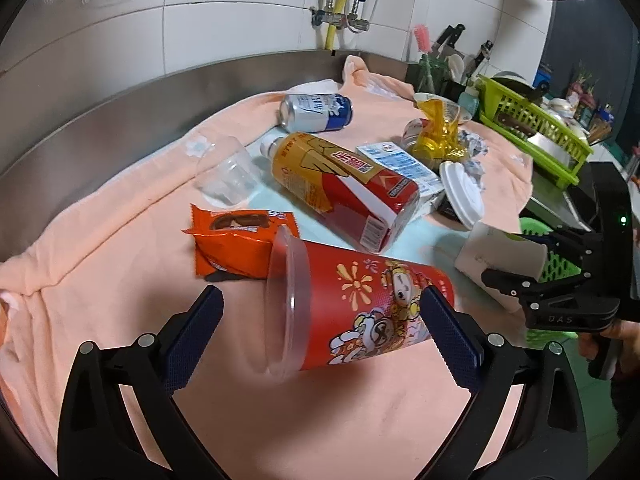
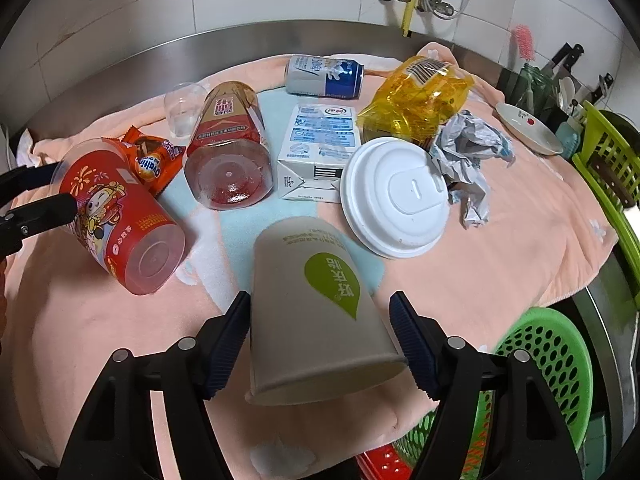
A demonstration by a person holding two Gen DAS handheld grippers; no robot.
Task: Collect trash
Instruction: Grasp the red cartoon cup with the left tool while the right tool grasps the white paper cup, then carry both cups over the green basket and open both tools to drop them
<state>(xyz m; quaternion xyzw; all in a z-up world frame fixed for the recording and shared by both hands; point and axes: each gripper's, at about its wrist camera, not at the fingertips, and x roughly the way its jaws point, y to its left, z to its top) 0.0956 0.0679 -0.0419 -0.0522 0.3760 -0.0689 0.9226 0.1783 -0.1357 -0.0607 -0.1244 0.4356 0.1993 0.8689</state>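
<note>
Trash lies on a peach towel (image 1: pixel 120 280). My left gripper (image 1: pixel 320 312) is open around a red cartoon cup (image 1: pixel 360 312) lying on its side; the cup also shows in the right wrist view (image 2: pixel 120 220). My right gripper (image 2: pixel 320 320) is open astride a beige paper cup (image 2: pixel 316 308) lying on its side, the jaws close to its walls; the cup also shows in the left wrist view (image 1: pixel 496 256). Behind lie an orange snack wrapper (image 1: pixel 236 240), a red-and-gold bottle (image 1: pixel 344 188), a milk carton (image 2: pixel 320 148), a white lid (image 2: pixel 396 196), a blue-and-white can (image 2: pixel 324 76), a yellow wrapper (image 2: pixel 416 96), crumpled paper (image 2: pixel 468 152) and a clear cup (image 2: pixel 184 108).
A green basket (image 2: pixel 552 356) sits below the counter's right edge, with a red one (image 2: pixel 384 464) beside it. A green dish rack (image 1: pixel 532 132) and a small plate (image 2: pixel 528 128) stand at the right. A steel backsplash and tiled wall with pipes run behind.
</note>
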